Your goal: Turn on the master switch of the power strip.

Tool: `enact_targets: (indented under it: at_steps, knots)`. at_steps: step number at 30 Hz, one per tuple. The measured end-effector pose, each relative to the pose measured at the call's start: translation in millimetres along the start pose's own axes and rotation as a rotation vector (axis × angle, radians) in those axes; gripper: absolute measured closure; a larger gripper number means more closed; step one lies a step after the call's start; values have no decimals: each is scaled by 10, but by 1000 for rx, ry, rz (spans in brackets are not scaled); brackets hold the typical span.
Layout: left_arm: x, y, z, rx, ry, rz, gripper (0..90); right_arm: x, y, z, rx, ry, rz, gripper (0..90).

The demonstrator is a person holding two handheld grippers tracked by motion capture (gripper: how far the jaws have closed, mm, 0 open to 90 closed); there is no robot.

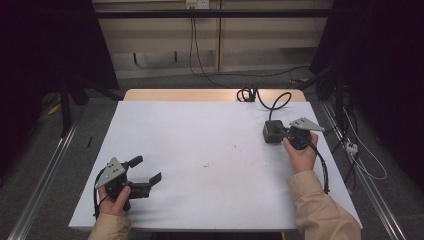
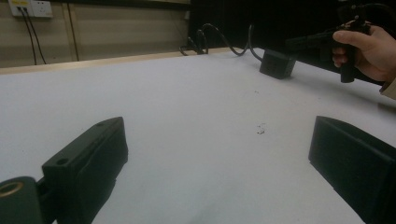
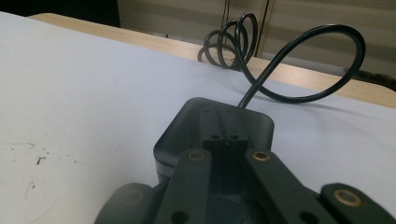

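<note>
Black box at the right claw's closed tips

Black box (image 1: 273,132) sits on the white table (image 1: 200,150), far right side, with a looped cable (image 1: 277,103) running from its back toward the table's far edge, where it coils. Right gripper (image 1: 286,133), held in the right hand (image 1: 301,152), has its jaws brought fully together; in the right gripper view the tips (image 3: 223,135) lie over the box (image 3: 215,130), though whether they press on it I cannot tell. Left gripper (image 1: 148,170), in the left hand (image 1: 116,200), rests near the table's front left, well apart from the box, jaws spread wide with nothing between them. A few dark specks (image 1: 206,164) mark the table's middle.
</note>
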State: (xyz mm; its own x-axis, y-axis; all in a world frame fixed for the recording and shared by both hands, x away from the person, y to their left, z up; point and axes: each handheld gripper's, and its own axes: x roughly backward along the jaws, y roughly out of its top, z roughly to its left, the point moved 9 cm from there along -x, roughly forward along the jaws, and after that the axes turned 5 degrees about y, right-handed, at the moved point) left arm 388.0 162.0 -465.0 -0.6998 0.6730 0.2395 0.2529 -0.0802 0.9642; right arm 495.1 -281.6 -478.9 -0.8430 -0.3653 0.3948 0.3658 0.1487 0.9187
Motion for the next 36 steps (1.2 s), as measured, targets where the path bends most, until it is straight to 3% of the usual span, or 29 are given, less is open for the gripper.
enact_targets:
  at_steps: [36]
  knots:
    - [5, 1, 2, 0, 3, -1, 42, -2, -12, 9, -3, -10, 2, 900]
